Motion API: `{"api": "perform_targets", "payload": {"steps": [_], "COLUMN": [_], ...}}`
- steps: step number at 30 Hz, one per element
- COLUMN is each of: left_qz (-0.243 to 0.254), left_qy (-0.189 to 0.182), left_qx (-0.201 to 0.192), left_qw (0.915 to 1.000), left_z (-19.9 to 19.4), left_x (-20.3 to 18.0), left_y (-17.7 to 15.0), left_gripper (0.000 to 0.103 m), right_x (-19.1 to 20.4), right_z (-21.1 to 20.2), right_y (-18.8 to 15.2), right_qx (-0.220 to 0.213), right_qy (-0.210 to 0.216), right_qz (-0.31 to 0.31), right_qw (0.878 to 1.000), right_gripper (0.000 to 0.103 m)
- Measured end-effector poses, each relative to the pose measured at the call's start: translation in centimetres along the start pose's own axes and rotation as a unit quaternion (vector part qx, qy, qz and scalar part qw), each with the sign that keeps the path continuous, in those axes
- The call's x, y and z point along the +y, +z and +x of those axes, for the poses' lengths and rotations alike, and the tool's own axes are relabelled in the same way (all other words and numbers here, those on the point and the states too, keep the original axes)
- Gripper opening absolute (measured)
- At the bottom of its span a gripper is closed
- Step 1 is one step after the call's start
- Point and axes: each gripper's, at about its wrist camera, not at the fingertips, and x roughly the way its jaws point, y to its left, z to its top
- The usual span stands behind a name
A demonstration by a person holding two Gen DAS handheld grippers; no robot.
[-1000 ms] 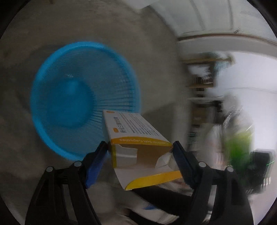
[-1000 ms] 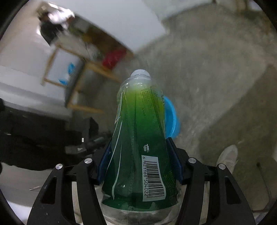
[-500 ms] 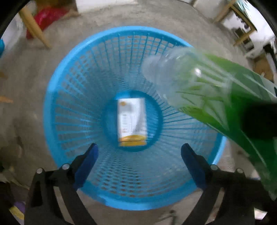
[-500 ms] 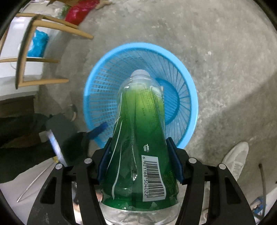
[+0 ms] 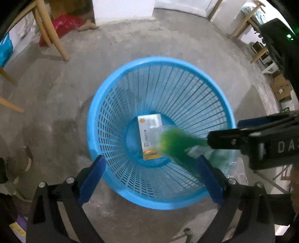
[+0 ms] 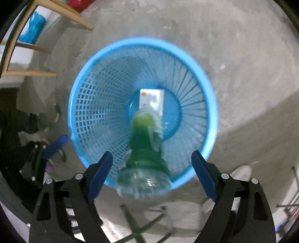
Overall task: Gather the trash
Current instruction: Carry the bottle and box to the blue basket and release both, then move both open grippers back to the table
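A blue plastic mesh basket (image 5: 97, 119) (image 6: 78, 97) stands on the concrete floor below both grippers. On its bottom lies a white and yellow carton (image 5: 149, 130) (image 6: 151, 99). A green plastic bottle (image 6: 143, 147) (image 5: 173, 142), blurred, is dropping neck first into the basket, free of the pads. My right gripper (image 6: 151, 168) hangs over the basket's near rim, its jaws opening, the bottle between them but untouched. My left gripper (image 5: 151, 177) is open over the basket with nothing in it. The right gripper's black body (image 5: 261, 138) reaches in from the right in the left wrist view.
Wooden chair legs (image 5: 50, 35) (image 6: 72, 16) stand on the floor beyond the basket. A red bag (image 5: 63, 24) lies near the far wall. A white shoe (image 6: 241, 173) is on the floor to the right, and cardboard boxes (image 5: 280, 87) sit far right.
The left gripper let the carton fall into the basket and swung over it. The right gripper came down over the basket with the bottle, then opened, and the bottle is falling in.
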Motion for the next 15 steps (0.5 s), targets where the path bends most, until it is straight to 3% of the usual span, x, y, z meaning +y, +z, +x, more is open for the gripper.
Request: {"api": "perform_targets", "payload": {"steps": [3,5,9,12,15], "left_qz": [0.01,0.021,0.075,0.13,0.204], "left_qy": [0.014,0.002,-0.068,-0.118,-0.161], "left_qx": [-0.018,-0.028,-0.043,-0.048,-0.058], "left_qw": [0.9997,0.9994,0.994,0.9833,0.9639], "left_z": [-1.6,-3.3,-7.4,-10.2,-13.6], "left_x": [-1.3,-2.6,-8.4,-14.3,-22.2], "left_y": [0.1,0.1,1.1,2.4,3.4], "left_gripper": [0.095,0.095,0.095,0.095,0.095], "right_x": [-1.2,-2.2,-6.0,-10.5,-16.3], "right_z": [-2.8,-5.6,-13.8,-20.5,-26.4], "right_y": [-1.1,-2.6,-8.8,-15.0,-23.0], "right_qx": [-0.005,-0.016,-0.096,-0.168,-0.244], "right_qy": [-0.025,-0.027,-0.025,-0.03,-0.072], "right_qz": [0.009,0.007,0.005,0.044,0.106], "right_qw": [1.0,0.999,0.995,0.984,0.961], "right_gripper": [0.082,0.082,0.082,0.082,0.082]}}
